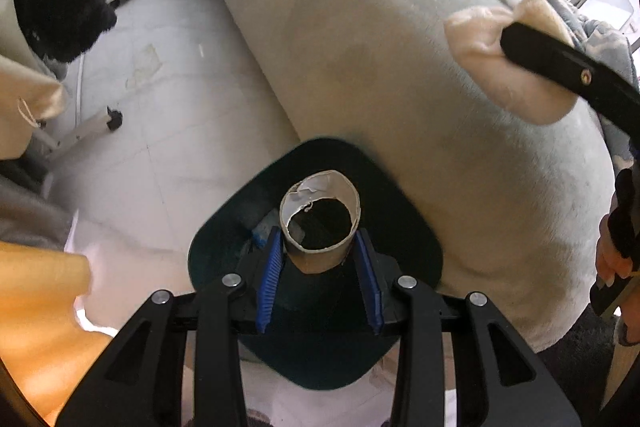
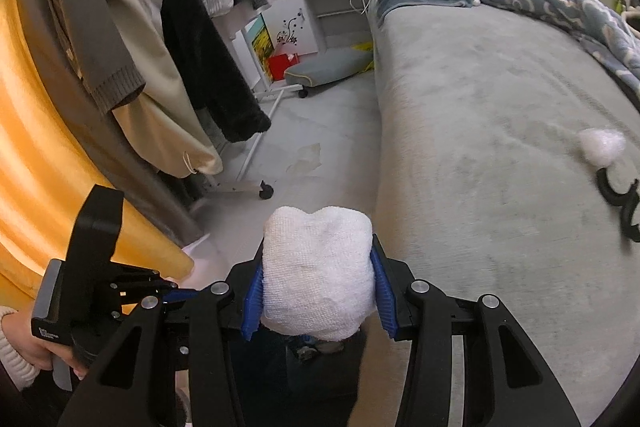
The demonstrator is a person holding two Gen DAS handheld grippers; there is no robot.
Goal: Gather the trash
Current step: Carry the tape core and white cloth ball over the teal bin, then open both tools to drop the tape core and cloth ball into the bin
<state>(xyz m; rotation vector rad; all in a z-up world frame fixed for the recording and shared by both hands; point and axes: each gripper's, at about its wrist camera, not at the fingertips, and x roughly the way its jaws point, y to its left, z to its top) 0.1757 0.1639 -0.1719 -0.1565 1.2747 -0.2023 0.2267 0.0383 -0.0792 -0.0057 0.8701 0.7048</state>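
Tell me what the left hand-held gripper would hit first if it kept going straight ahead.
Most likely the dark bin directly beneath it: the left hand-held gripper, clamping a cardboard tube, points down into the bin's opening. Depth is unclear.

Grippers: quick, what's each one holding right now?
Left gripper: shut on a cardboard tube, above a dark bin.
Right gripper: shut on a white wad.

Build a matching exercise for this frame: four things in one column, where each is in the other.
Things:
1. cardboard tube
2. white cloth wad
3. foam ball
4. dark bin

Places:
A. lying loose on the bed
B. on the floor against the bed's side
C. between the left tongs
D. between the right tongs

Pairs: 1-C, 2-D, 3-A, 4-B
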